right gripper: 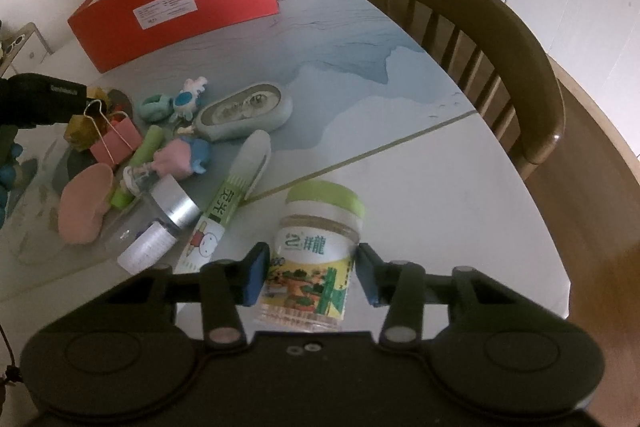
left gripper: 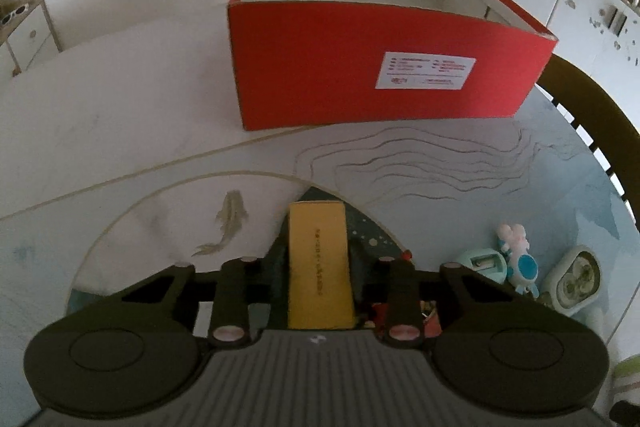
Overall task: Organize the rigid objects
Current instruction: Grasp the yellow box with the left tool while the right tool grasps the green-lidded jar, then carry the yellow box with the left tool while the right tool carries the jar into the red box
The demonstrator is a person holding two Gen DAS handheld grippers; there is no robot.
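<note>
Clutter covers the near-left part of the worktop (right gripper: 400, 115) in the right wrist view, while the red cardboard box (left gripper: 384, 75) stands open-topped toward the far edge, a white label on its long side.

The left gripper (left gripper: 318, 267) has its jaws drawn in narrow around a yellow rectangular block (left gripper: 319, 267), which stands on end between them; the dark fingers lie against both its long sides, so it reads as clamped. That block sits well short of the box, over the dark pointed patch of the worktop's printed mat. Just to the right of it lie a mint pencil sharpener (left gripper: 482, 263), a white-and-blue rabbit figure (left gripper: 520, 255) and a pale oval case (left gripper: 576, 279).

The right gripper (right gripper: 312, 275) straddles a toothpick jar (right gripper: 316, 259) with a green lid (it leans with its lid away from the camera, near the worktop's front edge). The left blue pad (right gripper: 256, 279) touches the jar's label; the right pad seems to sit a hair off it, so the jaws are half-closed around the jar and a firm grip cannot be told.

Beside the jar lie a glue stick (right gripper: 232, 203), a silver-capped clear bottle (right gripper: 160, 227), a pink binder clip (right gripper: 116, 143) and a pink oval piece (right gripper: 84, 207). A wooden chair (right gripper: 492, 39) stands at the worktop's right edge.
</note>
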